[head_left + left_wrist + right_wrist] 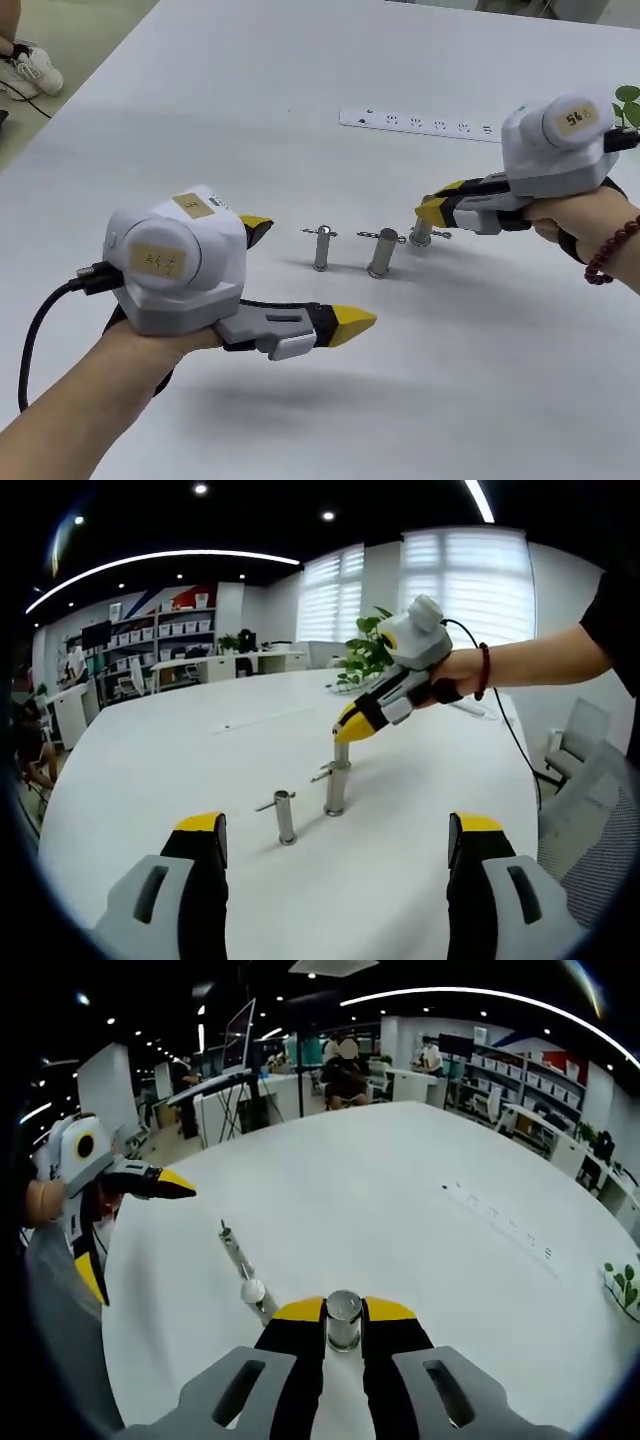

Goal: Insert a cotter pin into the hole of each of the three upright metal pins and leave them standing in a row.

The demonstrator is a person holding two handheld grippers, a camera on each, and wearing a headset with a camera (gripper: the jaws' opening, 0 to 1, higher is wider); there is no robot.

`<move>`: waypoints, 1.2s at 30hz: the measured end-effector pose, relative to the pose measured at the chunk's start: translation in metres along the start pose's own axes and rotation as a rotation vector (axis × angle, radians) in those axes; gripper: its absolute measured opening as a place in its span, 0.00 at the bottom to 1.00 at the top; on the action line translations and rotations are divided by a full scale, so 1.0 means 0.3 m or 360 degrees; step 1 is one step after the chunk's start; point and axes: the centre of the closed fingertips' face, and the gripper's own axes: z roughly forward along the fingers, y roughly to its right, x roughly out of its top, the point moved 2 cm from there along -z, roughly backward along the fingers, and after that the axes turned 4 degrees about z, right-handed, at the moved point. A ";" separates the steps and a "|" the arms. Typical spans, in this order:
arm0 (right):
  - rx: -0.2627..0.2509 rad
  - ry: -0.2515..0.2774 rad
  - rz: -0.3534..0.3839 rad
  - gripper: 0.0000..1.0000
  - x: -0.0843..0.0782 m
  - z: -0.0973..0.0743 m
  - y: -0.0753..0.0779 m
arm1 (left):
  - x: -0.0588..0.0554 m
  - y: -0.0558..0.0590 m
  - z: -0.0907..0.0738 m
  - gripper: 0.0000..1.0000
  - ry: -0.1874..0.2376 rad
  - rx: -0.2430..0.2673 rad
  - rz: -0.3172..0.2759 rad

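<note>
Three upright metal pins stand in a row on the white table: the left one (321, 250), the middle one (381, 256) and the right one (421, 235). Each carries a thin cotter pin near its top, such as the left one's (318, 231). My right gripper (432, 205) reaches in from the right, its jaws closed around the top of the right metal pin (344, 1325). The left gripper (305, 275) hovers open in front of the row, a short way from the left pin (285, 818) and middle pin (335, 790). It holds nothing.
A white power strip (420, 123) lies behind the pins. A green plant (628, 105) stands at the far right edge. A black cable (40, 320) trails from the left gripper. Bare table (450, 380) stretches in front of the row.
</note>
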 end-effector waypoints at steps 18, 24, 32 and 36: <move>0.0040 -0.0012 0.0061 0.08 -0.086 -0.082 -0.048 | 0.001 0.009 0.003 0.90 -0.0007 -0.0013 0.0007; 0.0083 -0.0022 0.0059 0.08 -0.106 -0.095 -0.092 | 0.003 0.013 0.004 0.90 -0.0006 -0.0019 0.0012; 0.0170 -0.0025 0.0017 0.08 -0.108 -0.094 -0.157 | 0.007 0.014 0.001 0.90 0.0000 -0.0021 0.0012; 0.0225 -0.0032 -0.0028 0.08 -0.107 -0.085 -0.191 | 0.011 0.013 -0.002 0.90 0.0015 -0.0016 0.0005</move>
